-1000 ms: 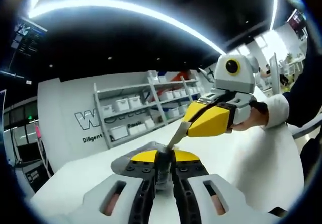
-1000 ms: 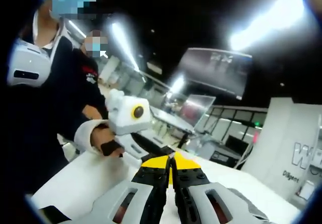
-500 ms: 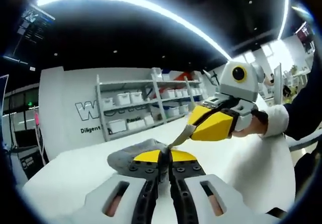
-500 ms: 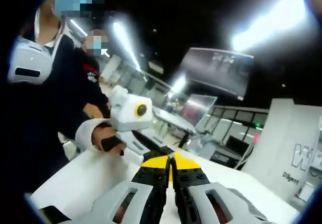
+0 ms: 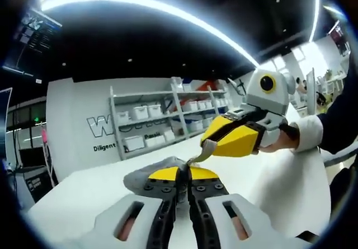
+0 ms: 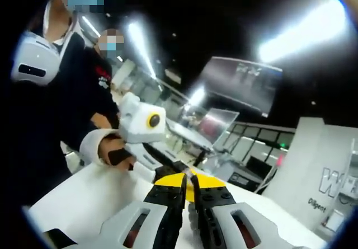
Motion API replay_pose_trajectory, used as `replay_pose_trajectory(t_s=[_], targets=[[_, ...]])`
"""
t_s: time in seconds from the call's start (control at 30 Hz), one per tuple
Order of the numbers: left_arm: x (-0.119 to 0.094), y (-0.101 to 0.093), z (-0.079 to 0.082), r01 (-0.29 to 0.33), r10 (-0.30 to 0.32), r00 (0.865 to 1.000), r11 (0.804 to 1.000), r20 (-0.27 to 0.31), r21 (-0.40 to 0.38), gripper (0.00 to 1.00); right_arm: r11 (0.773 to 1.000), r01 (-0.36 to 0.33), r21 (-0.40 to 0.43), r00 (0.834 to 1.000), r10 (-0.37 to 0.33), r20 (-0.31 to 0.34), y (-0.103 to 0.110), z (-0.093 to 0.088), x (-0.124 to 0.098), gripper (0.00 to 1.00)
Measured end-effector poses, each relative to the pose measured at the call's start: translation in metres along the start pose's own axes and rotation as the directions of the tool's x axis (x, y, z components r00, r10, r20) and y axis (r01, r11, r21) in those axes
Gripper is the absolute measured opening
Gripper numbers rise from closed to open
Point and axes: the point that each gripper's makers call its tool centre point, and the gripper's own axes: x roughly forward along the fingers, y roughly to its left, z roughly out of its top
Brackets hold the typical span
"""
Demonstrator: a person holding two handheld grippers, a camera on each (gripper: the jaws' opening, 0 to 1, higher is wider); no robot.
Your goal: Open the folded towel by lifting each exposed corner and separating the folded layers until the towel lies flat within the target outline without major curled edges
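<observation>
1. The grey towel point(image 5: 159, 170) lies bunched on the white table point(image 5: 279, 182), one corner pulled up off the heap.
2. The left gripper point(image 5: 183, 177) has its jaws closed on the towel's near edge.
3. The right gripper point(image 5: 208, 145) pinches the raised corner; in the right gripper view its jaws point(image 6: 187, 183) meet on cloth.
4. Since a second ago the corner sits slightly lower and nearer the heap, so the layers remain unseparated.

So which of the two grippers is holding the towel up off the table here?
The right gripper: it pinches a towel corner raised above the white table. The left gripper grips the towel low, at table level.
</observation>
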Motion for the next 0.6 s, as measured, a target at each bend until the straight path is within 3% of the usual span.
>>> replay_pose_trajectory(t_s=[0.6], targets=[[-0.004, 0.006, 0.005, -0.037, 0.036, 0.999, 0.999, 0.021, 0.03, 0.05, 0.993, 0.112, -0.043, 0.992, -0.114, -0.052, -0.024, -0.016, -0.005, 0.04]])
